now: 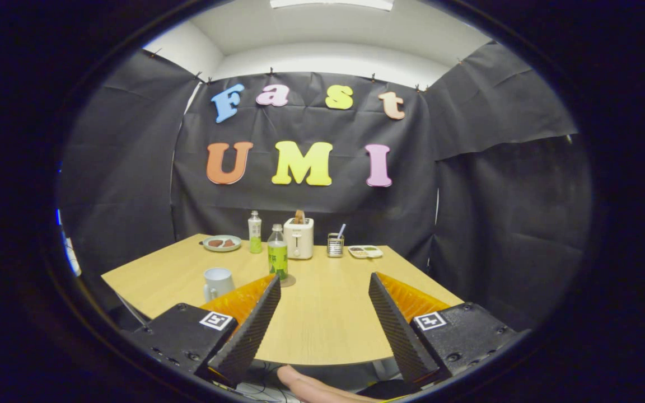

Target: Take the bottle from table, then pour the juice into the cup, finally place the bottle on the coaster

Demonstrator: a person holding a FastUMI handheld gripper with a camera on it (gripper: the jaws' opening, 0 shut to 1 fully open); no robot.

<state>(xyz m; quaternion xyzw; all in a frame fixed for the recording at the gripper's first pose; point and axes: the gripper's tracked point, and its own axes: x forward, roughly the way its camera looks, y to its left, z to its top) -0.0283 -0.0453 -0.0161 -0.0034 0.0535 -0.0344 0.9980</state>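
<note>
A clear bottle (277, 253) with a green label and green juice stands upright on the wooden table (322, 319), just beyond my left fingertip. Its base appears to rest on a round grey coaster (289, 280), partly hidden by that finger. A white cup (217, 281) with a handle stands to the left of the bottle, beyond the left finger. My gripper (323, 278) is open and wide, with only bare table between its fingers, and it is short of the bottle.
Along the table's far edge stand a second, taller bottle (255, 232), a white toaster (299, 238), a plate (221, 243) with food, a mesh holder (335, 244) and a small tray (365, 252). A person's fingertip (305, 386) shows below the table's near edge.
</note>
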